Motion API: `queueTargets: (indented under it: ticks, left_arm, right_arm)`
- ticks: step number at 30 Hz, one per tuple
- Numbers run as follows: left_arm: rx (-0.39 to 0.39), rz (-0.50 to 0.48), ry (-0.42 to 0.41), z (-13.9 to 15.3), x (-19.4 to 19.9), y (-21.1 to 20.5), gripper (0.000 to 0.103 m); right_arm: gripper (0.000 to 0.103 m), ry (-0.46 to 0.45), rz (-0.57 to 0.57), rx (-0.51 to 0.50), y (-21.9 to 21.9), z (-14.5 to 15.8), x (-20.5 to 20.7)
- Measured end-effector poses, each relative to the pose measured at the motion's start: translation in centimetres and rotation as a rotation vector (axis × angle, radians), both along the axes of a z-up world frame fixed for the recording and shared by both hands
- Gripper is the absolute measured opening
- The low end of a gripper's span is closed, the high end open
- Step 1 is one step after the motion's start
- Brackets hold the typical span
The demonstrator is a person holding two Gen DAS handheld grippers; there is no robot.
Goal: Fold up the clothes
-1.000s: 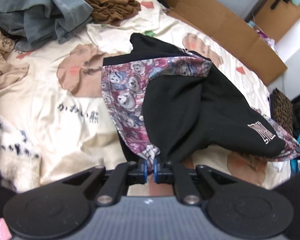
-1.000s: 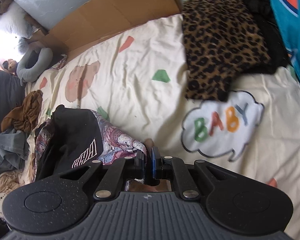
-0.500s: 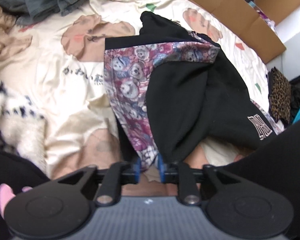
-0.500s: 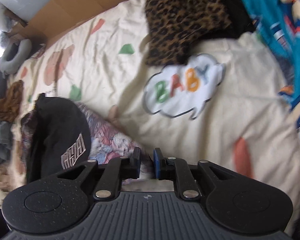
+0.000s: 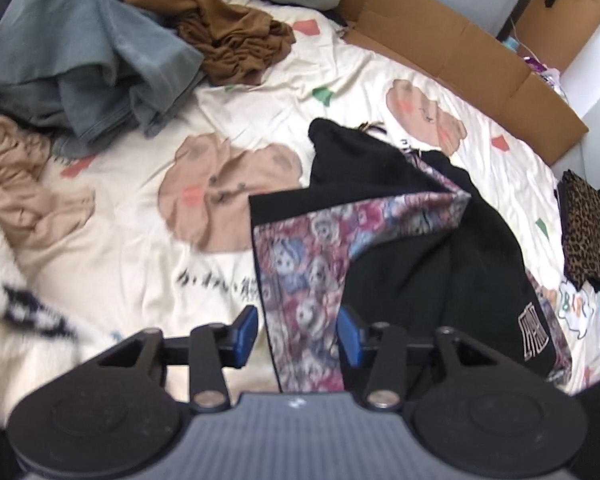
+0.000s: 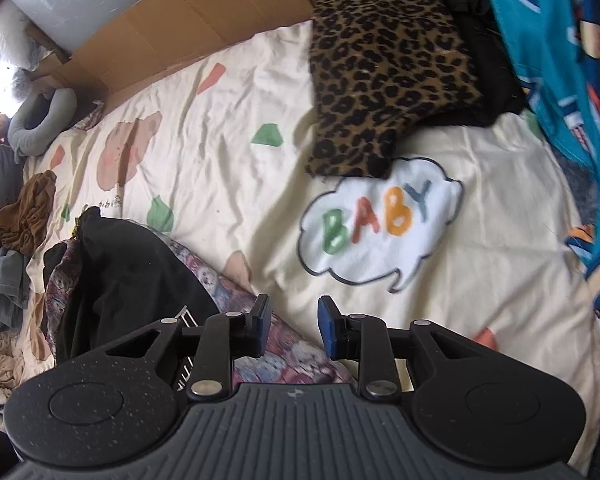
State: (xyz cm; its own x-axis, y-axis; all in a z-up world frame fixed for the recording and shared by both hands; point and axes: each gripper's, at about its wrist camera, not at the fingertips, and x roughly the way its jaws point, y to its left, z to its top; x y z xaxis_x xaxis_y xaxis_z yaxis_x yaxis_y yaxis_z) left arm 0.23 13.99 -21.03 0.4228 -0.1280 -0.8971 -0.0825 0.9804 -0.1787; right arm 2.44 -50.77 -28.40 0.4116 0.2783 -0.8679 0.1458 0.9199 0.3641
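We have both grippers over the near edge of the black garment (image 5: 404,248) with its teddy-bear patterned lining, which lies partly folded on the cream bedsheet (image 5: 140,248). Its long axis runs away from us and to the right in the left wrist view, so the bulk of it sits ahead of our left gripper (image 5: 296,334) and to the left of our right gripper (image 6: 292,332). The left jaws are opening, about half apart, with the patterned edge showing between them but neither pad pressing on it. The right jaws are opening too, narrower, with patterned cloth just under the left finger and bare sheet in the gap; nothing is held. We judge the left hand is nearer the body of the garment for any next fold. Writing: "BABY" in coloured letters on a white cloud (image 6: 380,224) on the sheet; a white outlined logo (image 5: 534,330) on the black cloth, too blurred to read
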Motion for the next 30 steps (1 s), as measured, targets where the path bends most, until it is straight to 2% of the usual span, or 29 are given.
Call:
queueTargets:
  ticks: [11, 16, 21, 25, 30]
  left_arm:
    - [0.003, -0.067, -0.008, -3.7, 6.0, -2.7, 0.054]
    - [-0.003, -0.073, -0.023, -5.0, 8.3, -3.7, 0.055]
    - [-0.022, -0.087, -0.062, -5.7, 10.7, -5.1, 0.059]
    - [-0.032, -0.118, -0.085, -6.3, 12.5, -6.6, 0.06]
    - [-0.042, -0.201, -0.126, -7.3, 14.2, -8.7, 0.068]
  right_arm:
    - [0.028, -0.014, 0.072, 0.007, 3.8, -3.2, 4.4]
    - [0.036, -0.039, 0.129, 0.022, 5.9, -4.4, 6.3]
    - [0.037, -0.049, 0.164, 0.057, 8.0, -6.0, 8.5]
    - [0.037, -0.05, 0.2, 0.072, 9.9, -7.2, 10.2]
    - [0.042, -0.055, 0.261, 0.089, 12.5, -8.4, 12.2]
